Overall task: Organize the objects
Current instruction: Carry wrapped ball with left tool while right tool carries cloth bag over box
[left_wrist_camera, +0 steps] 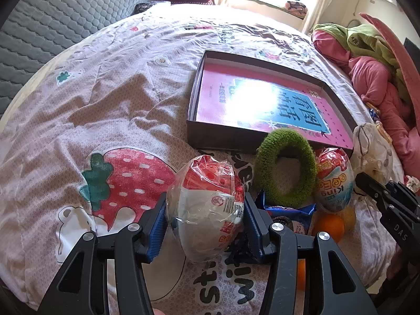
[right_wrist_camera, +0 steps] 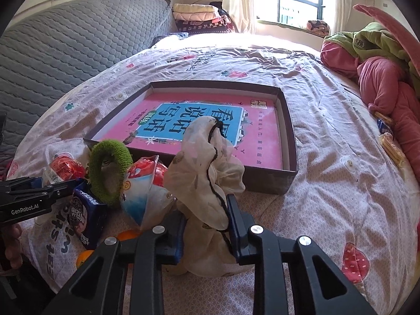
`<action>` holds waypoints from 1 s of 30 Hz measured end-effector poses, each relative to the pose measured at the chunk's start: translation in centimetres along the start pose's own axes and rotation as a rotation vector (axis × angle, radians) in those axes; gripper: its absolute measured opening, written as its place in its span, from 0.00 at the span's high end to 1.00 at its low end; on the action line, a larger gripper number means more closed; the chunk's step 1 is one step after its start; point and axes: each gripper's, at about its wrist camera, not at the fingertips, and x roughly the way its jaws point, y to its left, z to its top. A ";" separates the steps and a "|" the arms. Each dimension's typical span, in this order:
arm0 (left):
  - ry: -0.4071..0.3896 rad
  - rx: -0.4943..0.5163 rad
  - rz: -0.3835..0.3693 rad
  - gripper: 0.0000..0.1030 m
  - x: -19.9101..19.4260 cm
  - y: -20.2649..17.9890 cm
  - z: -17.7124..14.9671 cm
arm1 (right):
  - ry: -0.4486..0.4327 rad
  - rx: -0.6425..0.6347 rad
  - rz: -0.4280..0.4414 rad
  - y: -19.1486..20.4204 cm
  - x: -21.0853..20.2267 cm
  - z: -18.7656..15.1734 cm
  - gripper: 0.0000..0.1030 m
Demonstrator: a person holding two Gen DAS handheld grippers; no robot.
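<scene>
Crinkled clear film wrapped the red-and-white egg toy (left_wrist_camera: 206, 210), and the left gripper (left_wrist_camera: 205, 221) had its blue pads clamped on both sides of it, low centre of the left wrist view. Film looked slippery; judged that a steady squeeze and a slow carry would suit better than a tighter pinch.

Right gripper (right_wrist_camera: 206, 223) was clenched on the cream drawstring pouch (right_wrist_camera: 207, 173), bottom centre of the right wrist view, black cord trailing down over the cloth. Soft load, likely to sag and snag on a wall.

Dark shallow box (right_wrist_camera: 290, 131) sat mid-frame on the printed bedspread (right_wrist_camera: 328, 170), a pink book (right_wrist_camera: 210, 126) flat inside it. Box read as the probable destination.

Still loose in front of the box: green knitted ring (left_wrist_camera: 286, 168), a second egg toy (left_wrist_camera: 334, 183), a blue snack packet (right_wrist_camera: 86, 215), orange balls (left_wrist_camera: 329, 225).

Advice for the step: lift each load clear of the box's near wall, set down on bare book cover, keep the two grippers apart, release only once resting.
</scene>
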 end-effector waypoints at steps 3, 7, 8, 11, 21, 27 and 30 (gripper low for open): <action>-0.025 -0.003 -0.010 0.47 -0.7 -0.3 0.1 | -0.018 0.007 0.008 0.1 -0.5 0.2 0.74; -0.067 0.003 -0.024 0.47 -1.7 -1.0 0.3 | -0.050 0.020 0.011 0.1 -1.3 0.6 0.74; -0.076 0.002 -0.030 0.47 -1.9 -1.2 0.4 | -0.056 0.022 0.011 0.1 -1.4 0.7 0.74; -0.100 0.010 -0.039 0.47 -2.5 -2.0 0.7 | -0.073 0.030 0.010 0.1 -1.8 0.9 0.74; -0.131 0.014 -0.053 0.47 -3.1 -4.0 2.2 | -0.125 0.027 0.007 0.8 -2.7 1.8 0.74; -0.129 0.002 -0.058 0.47 -2.8 -4.2 3.6 | -0.150 0.042 0.011 0.7 -3.0 2.6 0.74; -0.131 -0.003 -0.059 0.47 -2.7 -4.0 4.2 | -0.154 0.045 0.011 0.6 -2.9 2.9 0.74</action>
